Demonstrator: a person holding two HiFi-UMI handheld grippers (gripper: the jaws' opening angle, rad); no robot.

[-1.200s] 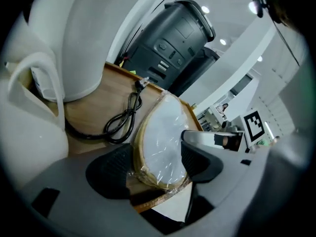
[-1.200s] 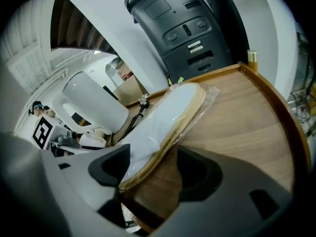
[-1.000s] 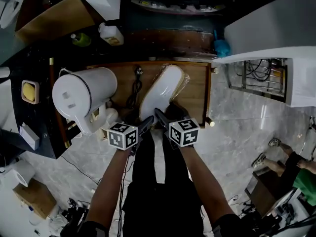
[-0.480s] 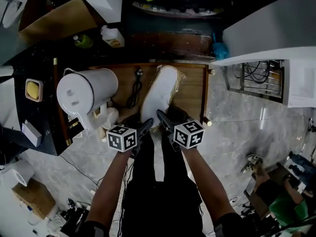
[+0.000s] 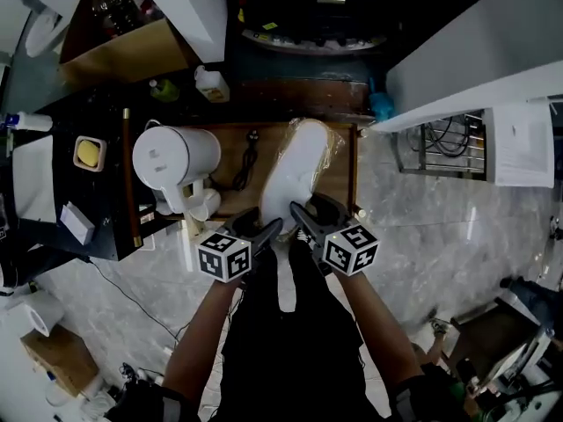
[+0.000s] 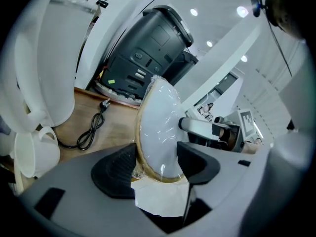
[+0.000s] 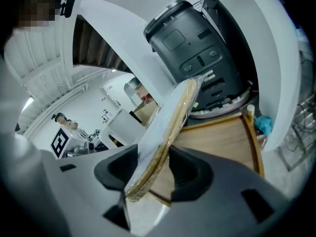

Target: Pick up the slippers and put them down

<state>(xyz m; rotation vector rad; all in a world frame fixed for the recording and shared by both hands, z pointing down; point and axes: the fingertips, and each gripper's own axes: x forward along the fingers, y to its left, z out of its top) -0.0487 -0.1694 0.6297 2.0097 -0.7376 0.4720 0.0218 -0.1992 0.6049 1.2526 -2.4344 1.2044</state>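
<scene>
Both grippers are on the slippers [image 5: 299, 170] now, a white pair sealed in clear plastic, lying lengthwise over the wooden table [image 5: 345, 170], toe end far and heel end near

The left gripper [image 5: 264, 221] comes in from the near left. Its jaws have just been closing, and in the left gripper view the dark pads sit either side of the pack's near end, pressing on the wrapped sole at a fairly wide spread, because the bundle fills the gap. A white paper flap hangs from the pack just below the pads

The right gripper [image 5: 308, 207] is just beside it on the near right. Its jaws have just been closing too, and the right gripper view shows the pack edge-on between the pads, tan rim and plastic pinched between them at a narrower gap

From both gripper views the pack angles up and away, with its far tip against the black machine [image 6: 148, 48] beyond the table. The bare wood shows under it on the right

Left of the slippers on the table lies a coiled black cord [image 5: 244, 161], then the big white kettle [image 5: 176, 155] and a white mug [image 5: 205, 205] at the near left corner. Grey marble floor [image 5: 440, 236] spreads off to the right
</scene>
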